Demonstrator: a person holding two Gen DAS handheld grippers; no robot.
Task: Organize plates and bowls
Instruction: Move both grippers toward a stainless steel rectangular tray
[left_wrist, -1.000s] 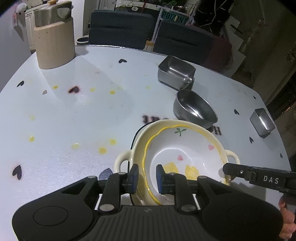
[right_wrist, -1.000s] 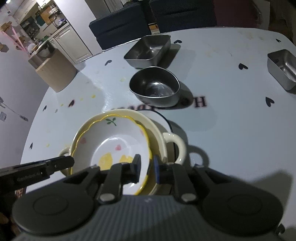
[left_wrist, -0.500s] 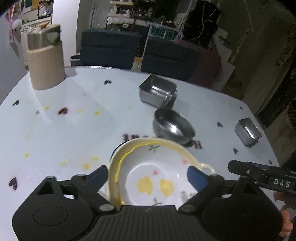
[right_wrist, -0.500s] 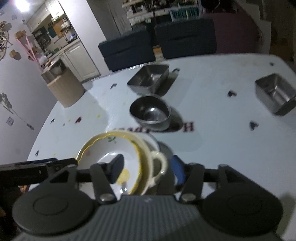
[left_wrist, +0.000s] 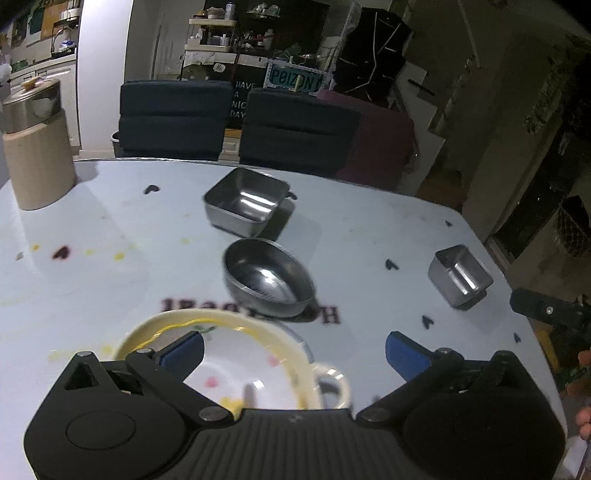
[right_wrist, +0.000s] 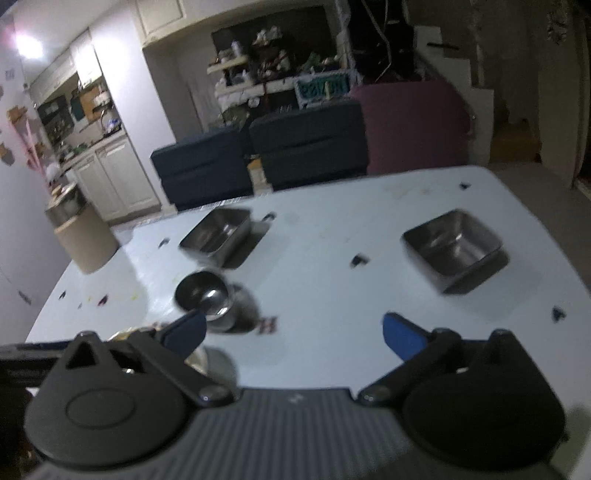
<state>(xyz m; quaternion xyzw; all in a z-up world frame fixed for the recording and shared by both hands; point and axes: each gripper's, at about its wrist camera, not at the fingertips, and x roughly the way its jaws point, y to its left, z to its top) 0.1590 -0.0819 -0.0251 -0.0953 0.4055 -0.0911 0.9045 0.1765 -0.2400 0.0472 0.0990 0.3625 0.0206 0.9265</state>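
A white bowl with a yellow rim (left_wrist: 255, 354) sits nested in a cream bowl with handles (left_wrist: 332, 376), right under my left gripper (left_wrist: 293, 341). Its jaws are opening wide and the pads touch nothing. The right gripper (right_wrist: 293, 322) hangs over bare table, its jaws also opening, with nothing between them. Further back stand a round steel bowl (left_wrist: 269, 282), a square steel dish (left_wrist: 245, 206) and a smaller steel dish (left_wrist: 460, 277). The right wrist view shows the round bowl (right_wrist: 203, 295), the square dish (right_wrist: 216, 234) and the smaller dish (right_wrist: 452, 247).
A beige canister with a steel lid (left_wrist: 37, 162) stands at the table's far left corner. Two dark chairs (left_wrist: 173, 114) and a maroon one (left_wrist: 380, 144) line the far edge. The white tabletop (left_wrist: 369, 236) has printed hearts and letters. A hand (left_wrist: 583, 406) shows at the right edge.
Both grippers were shut on the yellow-rimmed bowl's rim; they have let go, spread wide and pulled back and up. The bowl stays nested in the cream one.
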